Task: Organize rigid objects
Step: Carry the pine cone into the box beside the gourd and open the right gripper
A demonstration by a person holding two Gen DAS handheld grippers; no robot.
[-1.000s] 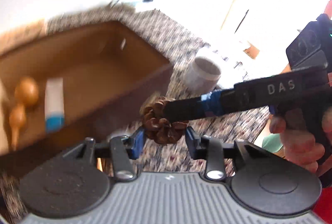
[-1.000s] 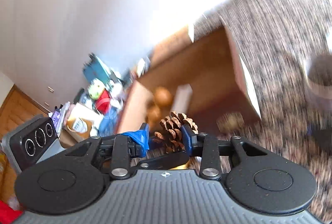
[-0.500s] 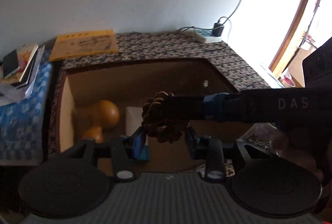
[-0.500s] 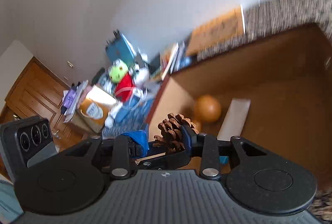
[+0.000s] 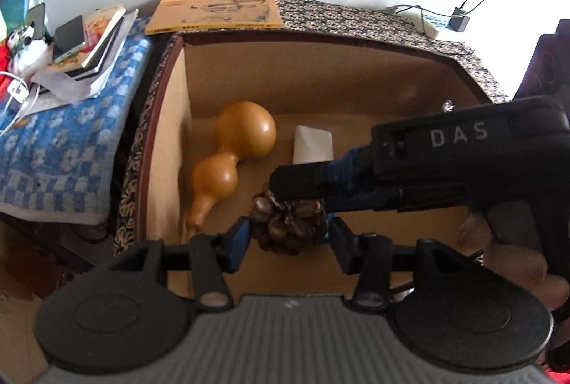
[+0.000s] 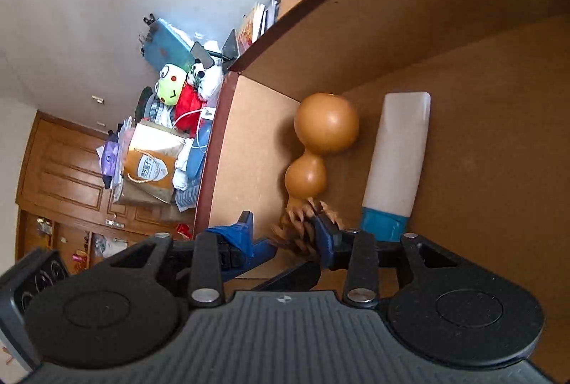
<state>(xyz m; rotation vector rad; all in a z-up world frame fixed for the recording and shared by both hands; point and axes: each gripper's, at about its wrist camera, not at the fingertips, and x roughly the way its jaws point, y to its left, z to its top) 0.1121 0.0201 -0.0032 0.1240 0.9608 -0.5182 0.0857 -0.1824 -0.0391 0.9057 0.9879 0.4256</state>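
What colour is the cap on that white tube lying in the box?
Blue, a bright teal shade. The cap on the white tube shows best in the right wrist view.

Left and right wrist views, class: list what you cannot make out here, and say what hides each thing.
- Pine cone: in the left wrist view, the right gripper's finger covers its top.
- White tube: left wrist view, lower end hidden behind that finger; the cap shows only in the right wrist view.
- Gourd: right wrist view, stem tip hidden behind the pine cone.
- Cardboard box: near wall cut off by both gripper bodies.
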